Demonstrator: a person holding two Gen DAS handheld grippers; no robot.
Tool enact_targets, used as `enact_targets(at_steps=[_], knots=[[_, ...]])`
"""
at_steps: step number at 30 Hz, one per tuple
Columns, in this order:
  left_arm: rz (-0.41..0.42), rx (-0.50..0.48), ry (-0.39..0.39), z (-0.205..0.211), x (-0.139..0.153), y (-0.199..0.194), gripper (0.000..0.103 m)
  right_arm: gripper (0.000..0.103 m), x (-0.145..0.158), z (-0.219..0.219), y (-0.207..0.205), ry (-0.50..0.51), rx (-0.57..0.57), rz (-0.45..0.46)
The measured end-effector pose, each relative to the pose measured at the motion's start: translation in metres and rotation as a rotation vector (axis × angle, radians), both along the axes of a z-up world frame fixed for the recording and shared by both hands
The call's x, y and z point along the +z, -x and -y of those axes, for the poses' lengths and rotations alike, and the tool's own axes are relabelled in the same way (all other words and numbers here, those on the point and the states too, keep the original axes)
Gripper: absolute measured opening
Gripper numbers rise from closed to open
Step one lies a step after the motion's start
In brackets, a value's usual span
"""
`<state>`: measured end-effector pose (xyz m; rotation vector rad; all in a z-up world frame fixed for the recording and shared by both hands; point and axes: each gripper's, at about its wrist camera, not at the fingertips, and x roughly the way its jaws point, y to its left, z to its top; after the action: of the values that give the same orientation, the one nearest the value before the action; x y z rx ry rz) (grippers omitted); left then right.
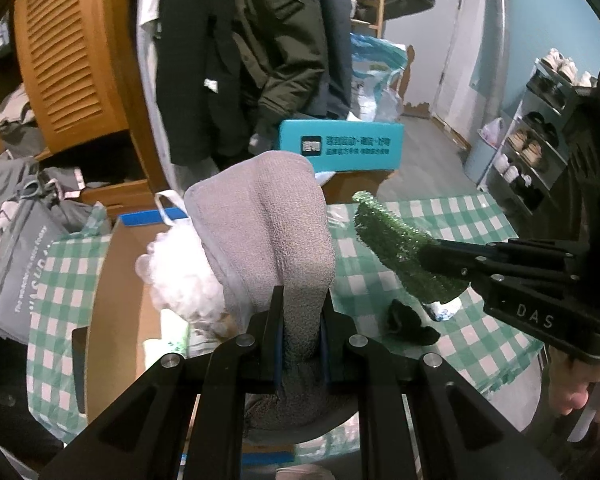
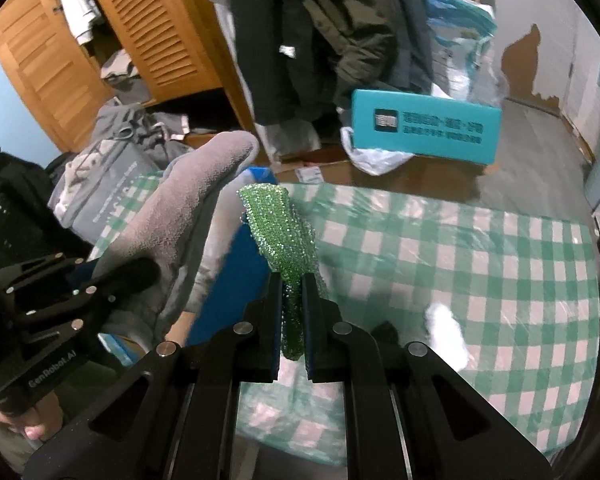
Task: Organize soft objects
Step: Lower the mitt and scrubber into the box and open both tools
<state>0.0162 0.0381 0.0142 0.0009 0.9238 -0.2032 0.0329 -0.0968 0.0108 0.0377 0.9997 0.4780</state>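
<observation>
Left gripper [image 1: 302, 320] clamped on grey towel [image 1: 268, 216], right gripper [image 2: 292, 312] pinching green scrubber [image 2: 284, 220] — both above checked table [image 2: 480, 264] edge

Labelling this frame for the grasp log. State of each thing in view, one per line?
left tongs: shut on the grey towel
grey towel: held, lifted, folded over
right tongs: shut on the green scrubber
green scrubber: held, lifted above the table
black cloth: loose on the checked tablecloth
white item: lying on the tablecloth, untouched
cardboard box: open, white fluffy thing inside
</observation>
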Motion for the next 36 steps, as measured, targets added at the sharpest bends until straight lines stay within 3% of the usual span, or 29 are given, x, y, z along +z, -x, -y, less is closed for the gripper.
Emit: enact_targets(at_steps=[14,22,36], knots=[[-0.010,0.118,-0.002,-0.065,-0.014,0.008,0.014,0.008,-0.003,-0.073,0.000,0.003,0.108,-0.022],[-0.041,0.170,-0.041,-0.093,-0.039,0.008,0.014,0.008,-0.014,-0.110,0.001,0.017,0.152,-0.044],[-0.165,0.240,-0.018,-0.127,-0.092,-0.002,0.016,0.008,-0.052,-0.152,-0.001,0.048,0.192,-0.105]])
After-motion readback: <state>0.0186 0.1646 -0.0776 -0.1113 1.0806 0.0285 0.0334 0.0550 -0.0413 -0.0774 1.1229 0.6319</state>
